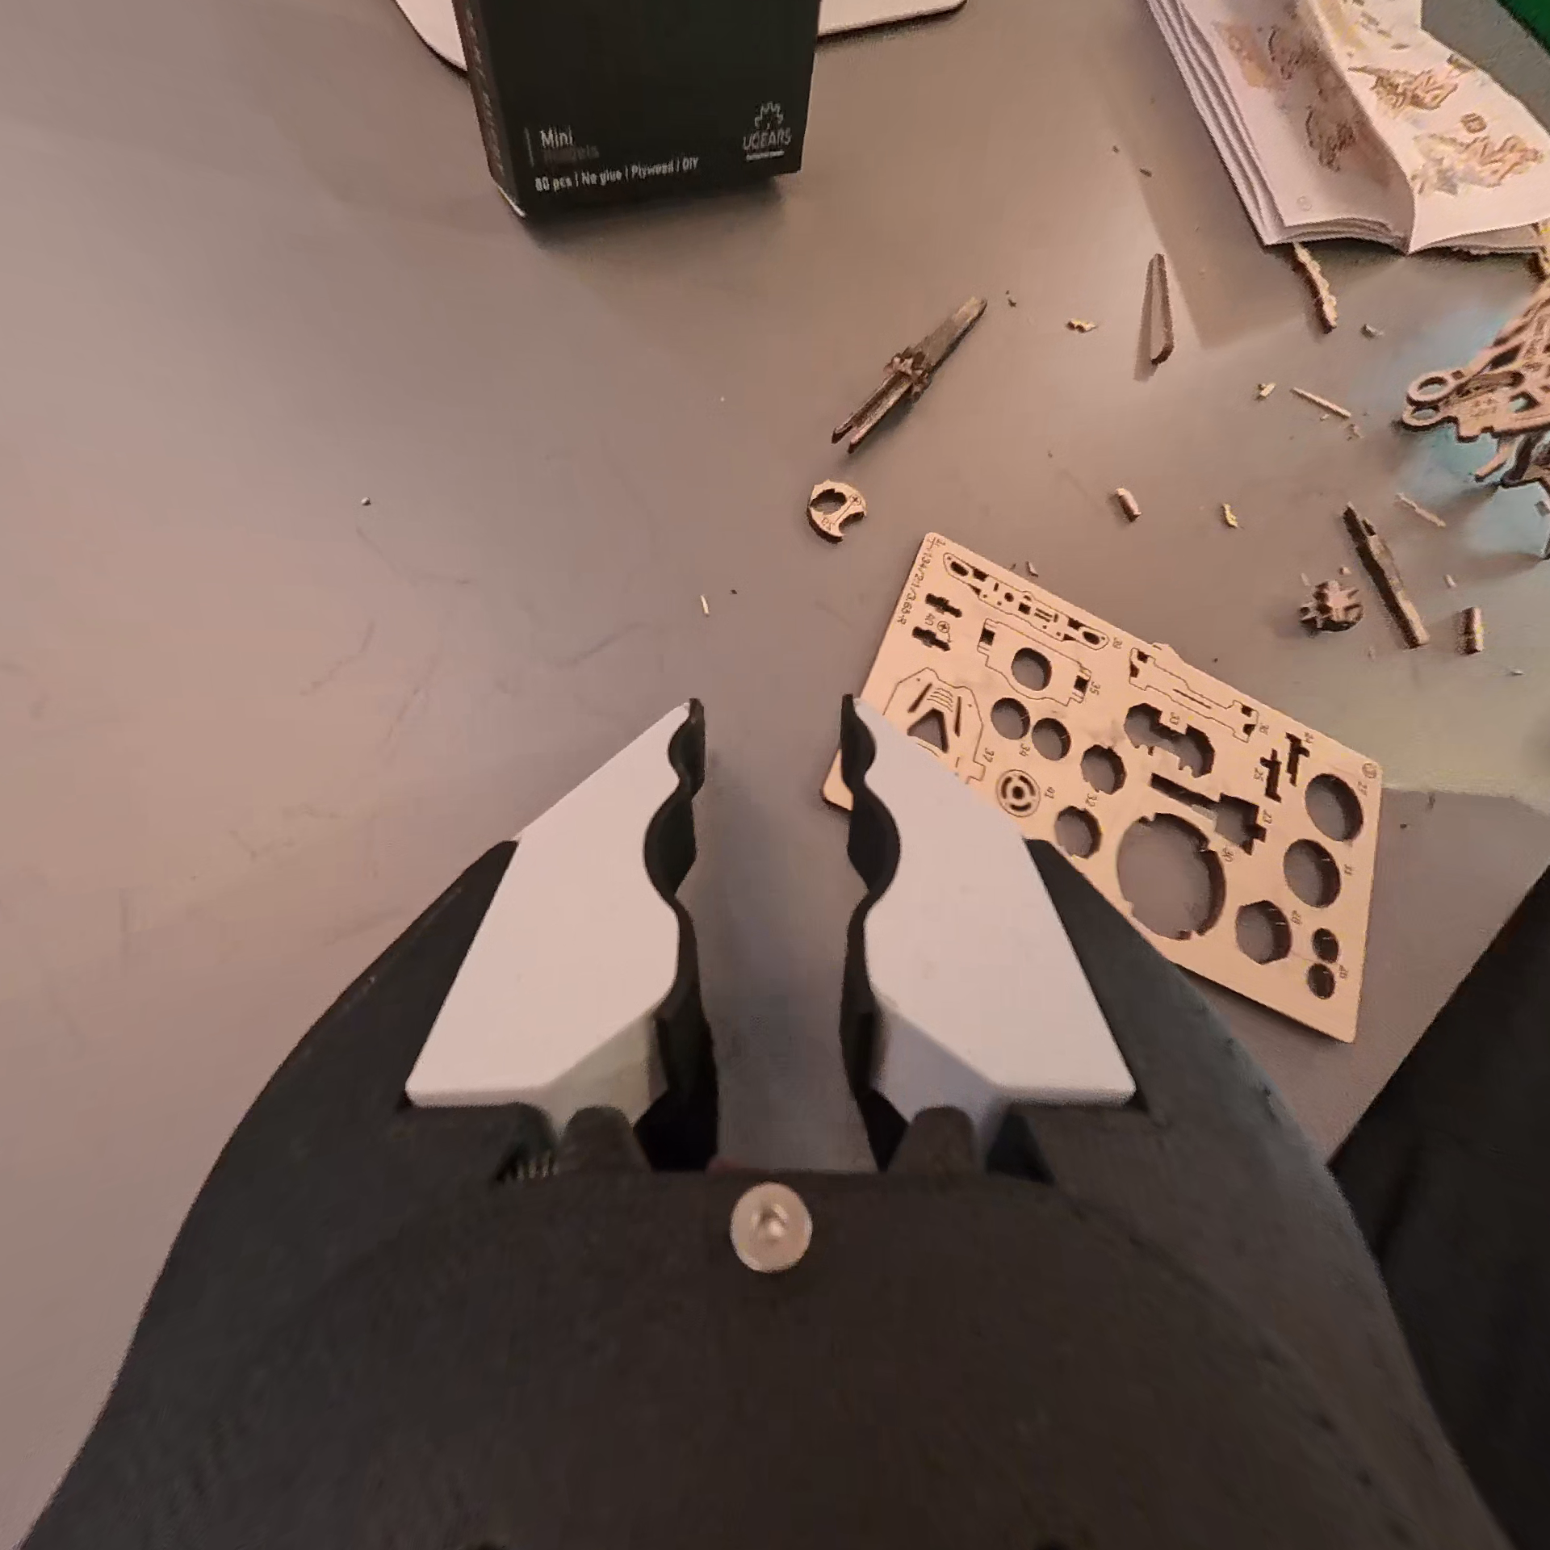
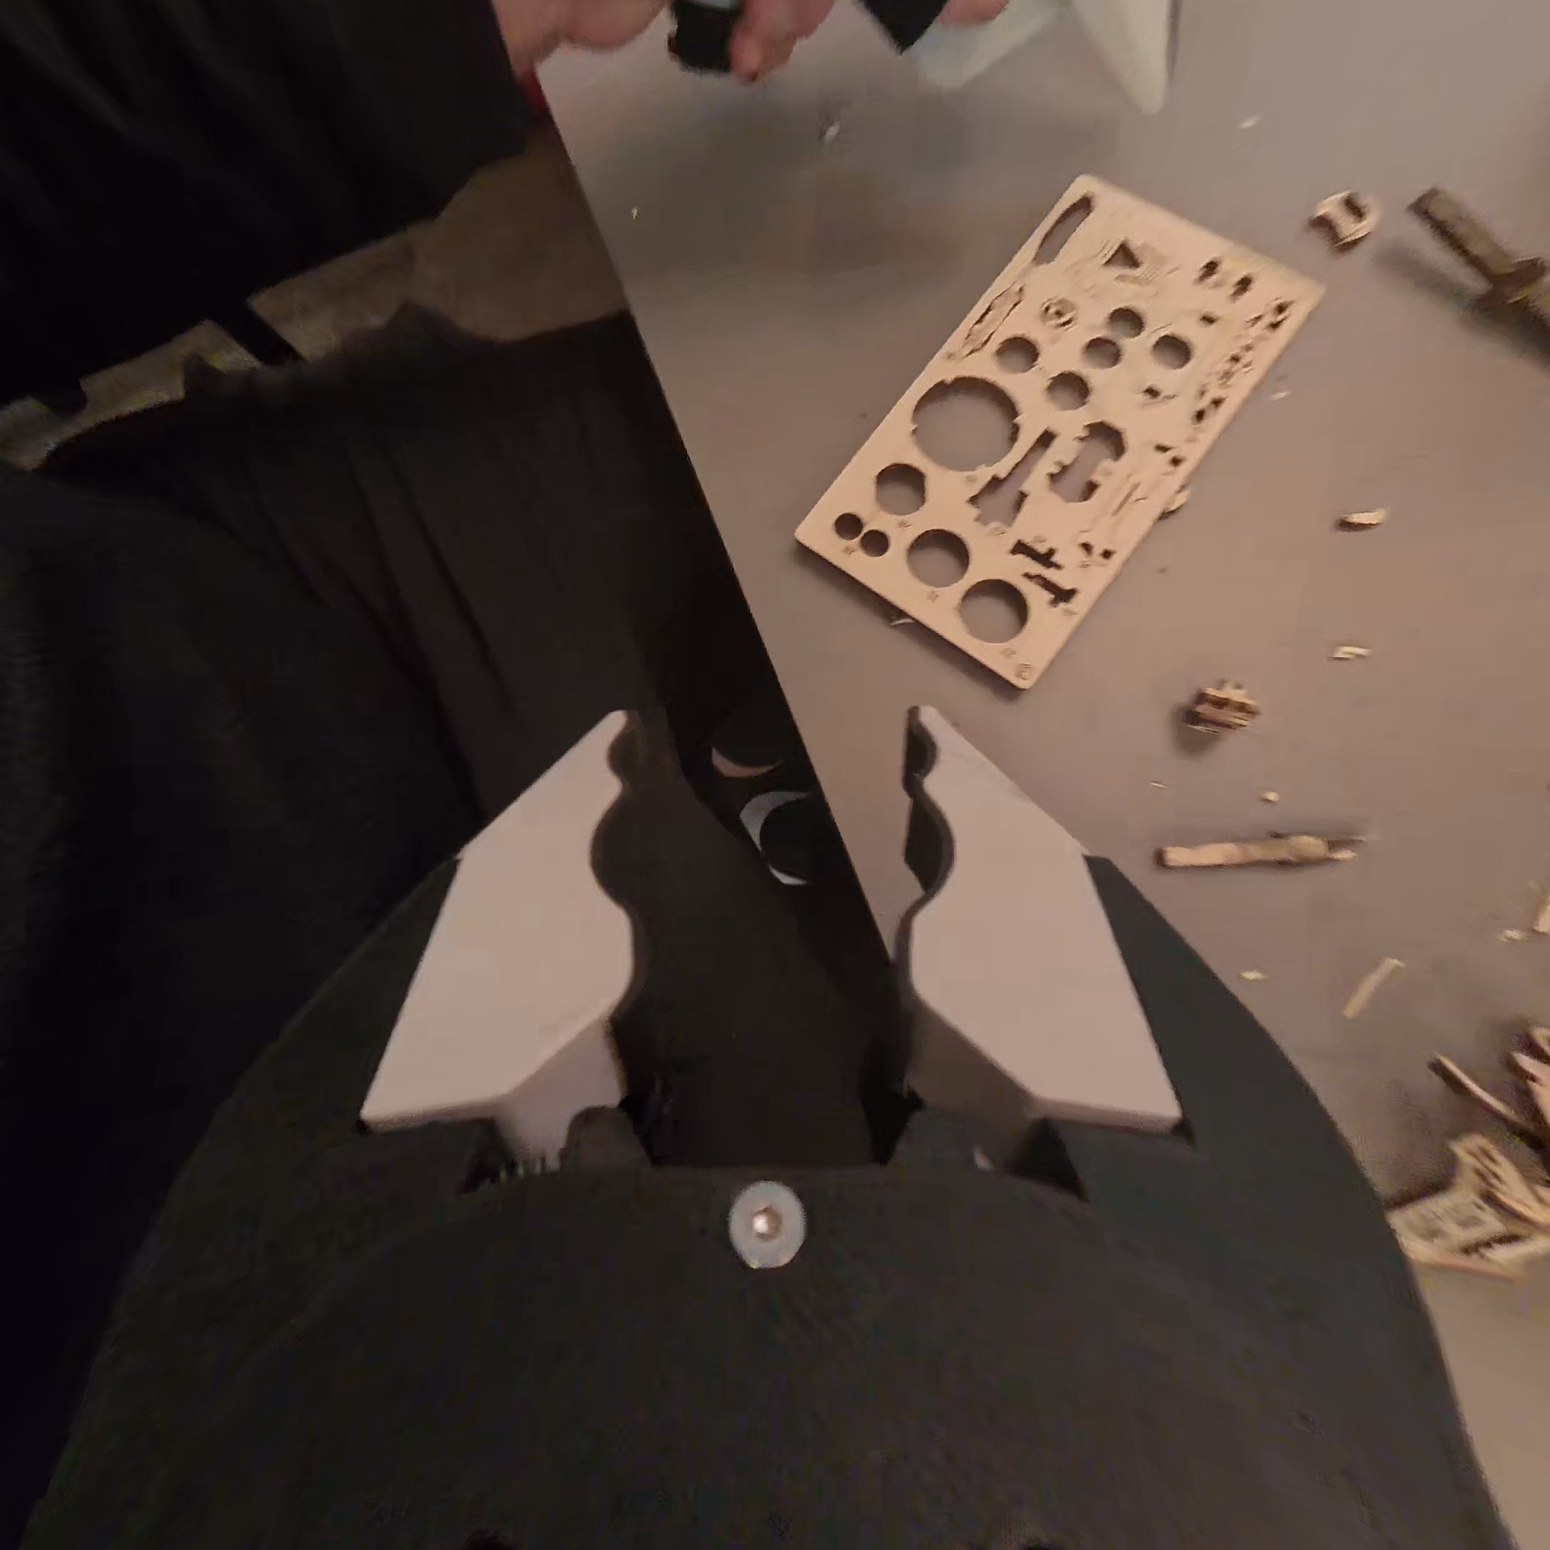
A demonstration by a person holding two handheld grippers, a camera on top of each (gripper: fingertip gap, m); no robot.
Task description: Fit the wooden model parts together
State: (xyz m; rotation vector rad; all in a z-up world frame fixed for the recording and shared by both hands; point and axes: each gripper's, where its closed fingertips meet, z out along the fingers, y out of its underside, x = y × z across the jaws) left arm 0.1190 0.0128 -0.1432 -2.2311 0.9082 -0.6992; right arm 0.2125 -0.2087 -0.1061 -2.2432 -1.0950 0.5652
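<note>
A pale plywood sheet (image 1: 1174, 805) with many punched-out holes lies flat on the grey table (image 1: 335, 503); it also shows in the right wrist view (image 2: 1090, 394). My left gripper (image 1: 772, 713) is open and empty, just left of the sheet's near corner. Loose wooden parts lie beyond: a small ring piece (image 1: 834, 507), a long dark assembly (image 1: 910, 369), a stick (image 1: 1157, 306), a small gear piece (image 1: 1329, 605) and a partly built model (image 1: 1493, 394). My right gripper (image 2: 767, 721) is open and empty, over the table's front edge (image 2: 713, 470).
A black box (image 1: 646, 101) stands at the back, a folded instruction booklet (image 1: 1359, 126) at the back right. Wood chips (image 2: 1359, 520) and scraps (image 2: 1258, 851) litter the right side. A hand (image 2: 604, 25) shows at the top of the right wrist view. Dark clothing (image 2: 293, 629) fills its left. Measured from the fingertips, the small gear piece (image 1: 1329, 605) is 10 centimeters or so from the right gripper and 20 centimeters from the left. From my right tips it is roughly 20 centimeters to the partly built model (image 1: 1493, 394); from my left, 30 centimeters. The stick (image 1: 1157, 306) is about 20 centimeters from my left fingertips.
</note>
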